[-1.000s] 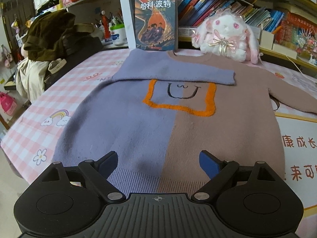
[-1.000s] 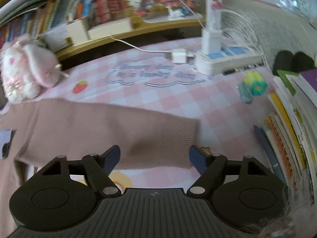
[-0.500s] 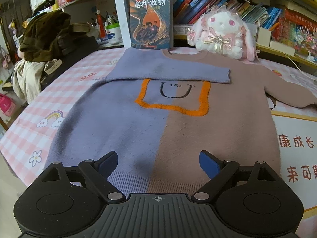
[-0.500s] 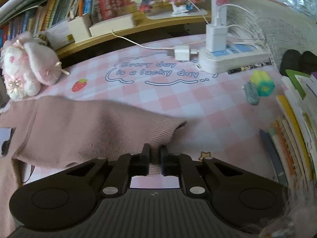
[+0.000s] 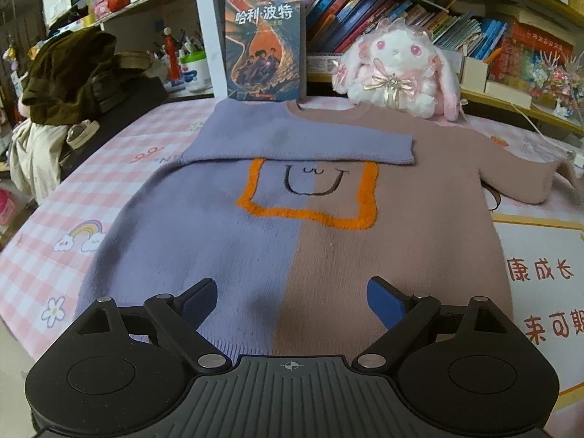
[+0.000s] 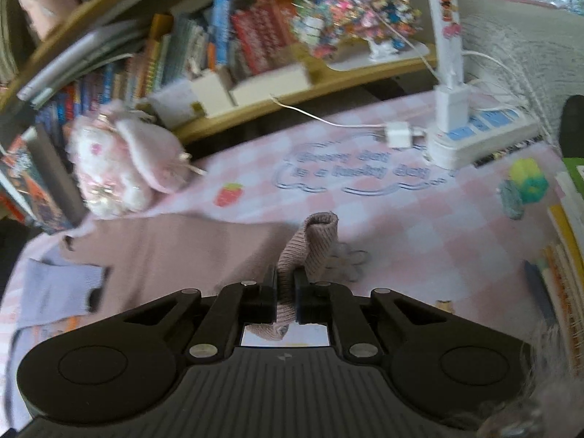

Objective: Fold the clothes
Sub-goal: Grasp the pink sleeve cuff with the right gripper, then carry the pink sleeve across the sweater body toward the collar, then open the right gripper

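1. Right, right gripper [image 6: 284,294]: my jaws are clamped on the ribbed cuff [image 6: 317,244] of the brown sleeve, cuff bunched and standing up lower centre of the right wrist view.
2. Left gripper [image 5: 292,301]: jaws wide apart, gripping nothing, hovering over the hem at bottom centre of the left wrist view.
3. Step in hand, as I judge it: carry the brown sleeve [image 5: 525,179] across the chest, mirroring the lilac one.
4. To do it well: lift just enough to clear the body, sweep level toward frame left, lay the cuff flat below the collar, release only once the sleeve lies straight. Avoid dragging the shoulder.
5. Left gripper could pin the hem if the body creeps.
6. Sweater [image 5: 292,219] lies flat, front up, on the pink checked tablecloth [image 5: 47,226], centre frame: half lilac, half brown, orange square with a smiley face.
7. Lilac sleeve [image 5: 292,142] already folded across the upper chest, neat.
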The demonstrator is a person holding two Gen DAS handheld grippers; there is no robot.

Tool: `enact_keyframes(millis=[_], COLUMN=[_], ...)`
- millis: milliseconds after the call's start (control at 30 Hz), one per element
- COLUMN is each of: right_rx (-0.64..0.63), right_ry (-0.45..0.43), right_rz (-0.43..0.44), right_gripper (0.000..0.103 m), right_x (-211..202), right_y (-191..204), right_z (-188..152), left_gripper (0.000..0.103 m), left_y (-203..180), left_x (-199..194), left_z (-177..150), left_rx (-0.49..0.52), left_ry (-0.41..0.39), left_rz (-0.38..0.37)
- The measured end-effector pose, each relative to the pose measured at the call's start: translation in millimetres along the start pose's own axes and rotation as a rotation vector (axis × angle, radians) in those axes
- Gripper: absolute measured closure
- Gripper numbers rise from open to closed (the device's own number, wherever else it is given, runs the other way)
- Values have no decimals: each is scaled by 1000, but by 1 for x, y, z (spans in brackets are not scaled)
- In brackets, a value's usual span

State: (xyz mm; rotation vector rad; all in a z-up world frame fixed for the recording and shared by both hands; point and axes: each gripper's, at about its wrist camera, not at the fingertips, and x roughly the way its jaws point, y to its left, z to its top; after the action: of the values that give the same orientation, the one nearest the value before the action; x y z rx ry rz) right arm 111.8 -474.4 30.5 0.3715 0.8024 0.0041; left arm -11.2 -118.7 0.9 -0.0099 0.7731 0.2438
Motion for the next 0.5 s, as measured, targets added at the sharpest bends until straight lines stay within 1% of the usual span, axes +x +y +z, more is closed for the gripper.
enact_keyframes(millis=[167,267,333,500], right_rx=[-39,-68,-87,-124], right_ry=[-29,-52,-70,-101], right_rz=[44,58,58,52], right_gripper=[95,95,95,95], right_x=[-10,-15,-16,-15], right_y=[35,61,81,135], right_z=[4,7,8,3], left_gripper=[11,11,11,11], left_y=[13,29,43,86], left_x=[3,5,7,8], left_z=[1,2,6,17], left_rx=[11,27,46,52], left_ry=[-25,-50,-67,-125], left_rz=[-44,-75,-97,-144])
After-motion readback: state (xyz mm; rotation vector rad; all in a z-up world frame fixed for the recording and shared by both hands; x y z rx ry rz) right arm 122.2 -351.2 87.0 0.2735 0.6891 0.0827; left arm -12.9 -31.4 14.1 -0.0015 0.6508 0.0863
